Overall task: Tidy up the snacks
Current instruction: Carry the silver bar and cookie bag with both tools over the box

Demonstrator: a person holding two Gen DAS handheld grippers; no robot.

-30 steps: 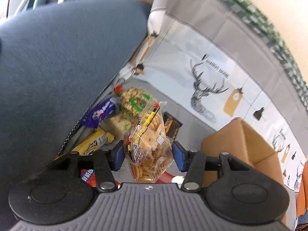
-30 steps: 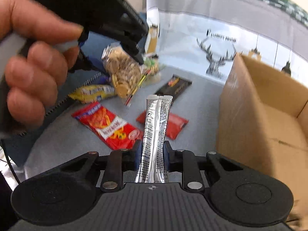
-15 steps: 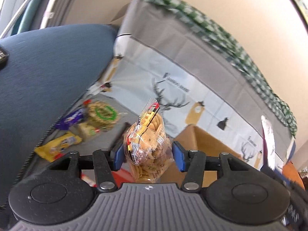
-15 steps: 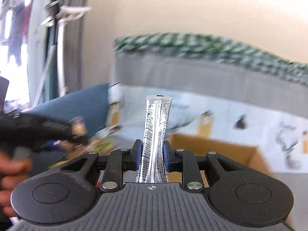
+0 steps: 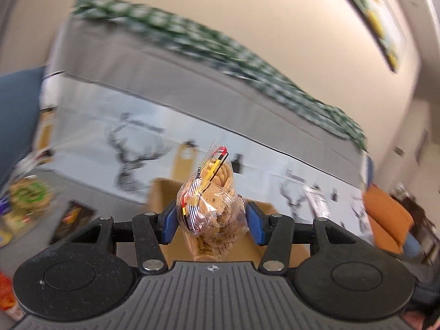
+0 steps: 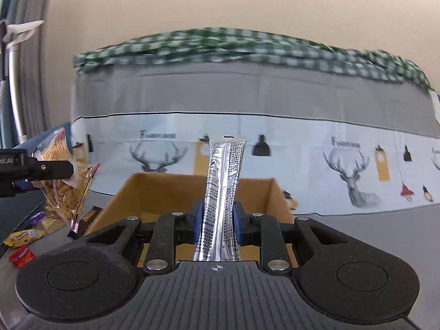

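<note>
My left gripper is shut on a clear bag of biscuits, held upright over the near edge of an open cardboard box. My right gripper is shut on a tall silver foil sachet, which stands upright in front of the same cardboard box. In the right wrist view the left gripper reaches in from the left edge with the bag of biscuits hanging from it, just left of the box.
Several snack packets lie on the grey surface at the left: a yellow packet, a red packet, a dark packet. A deer-print cloth hangs behind the box. An orange cushion sits at the right.
Both grippers rose and swung right, away from the snack pile toward the cardboard box, each keeping its packet. The box now sits directly ahead of both.
</note>
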